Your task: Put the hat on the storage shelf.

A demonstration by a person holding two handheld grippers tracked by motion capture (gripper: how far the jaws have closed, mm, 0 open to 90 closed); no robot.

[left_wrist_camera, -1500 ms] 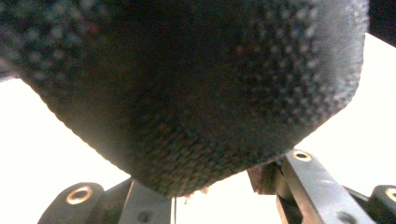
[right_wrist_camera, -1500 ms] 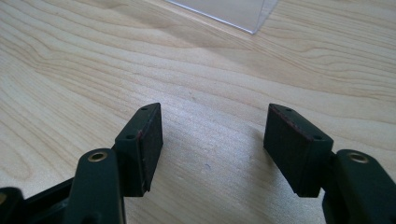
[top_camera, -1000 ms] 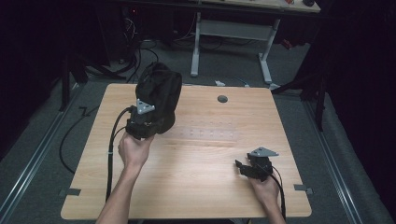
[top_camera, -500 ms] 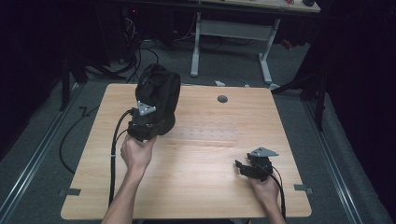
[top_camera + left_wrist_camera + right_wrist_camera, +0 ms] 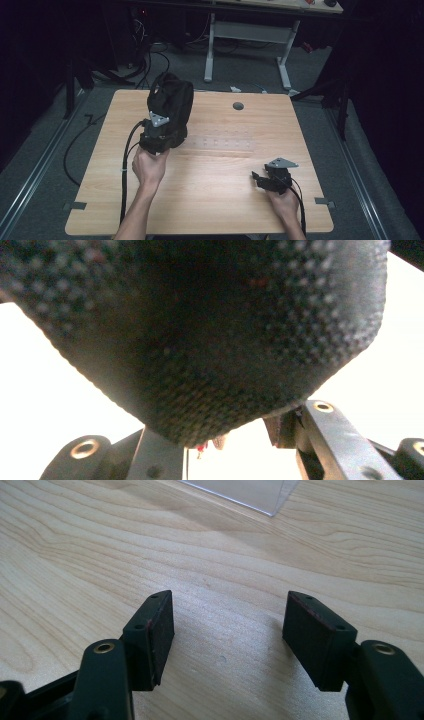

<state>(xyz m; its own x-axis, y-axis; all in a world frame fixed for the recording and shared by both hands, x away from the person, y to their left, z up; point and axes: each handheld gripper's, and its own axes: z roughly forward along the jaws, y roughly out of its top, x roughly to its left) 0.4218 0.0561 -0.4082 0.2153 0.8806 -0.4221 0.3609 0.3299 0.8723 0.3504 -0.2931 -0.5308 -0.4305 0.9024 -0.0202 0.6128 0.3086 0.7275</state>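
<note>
The black bag (image 5: 170, 107) stands on the far left part of the wooden table (image 5: 220, 165), its woven fabric rising above the left gripper (image 5: 159, 136), which sits against the bag's near, lower side. In the left gripper view the fabric (image 5: 200, 340) hangs down between the two black jaws, which are pressed together on a fold of it (the pinched spot itself is dark and partly hidden by the cloth). The left hand (image 5: 149, 167) holds that gripper from the near side, its cable trailing back along the forearm. The right gripper (image 5: 270, 181) rests on the table near the front right edge, well apart from the bag; its jaws stand spread with bare wood between them, and the clear plastic sheet (image 5: 240, 492) lies farther ahead of it.
</note>
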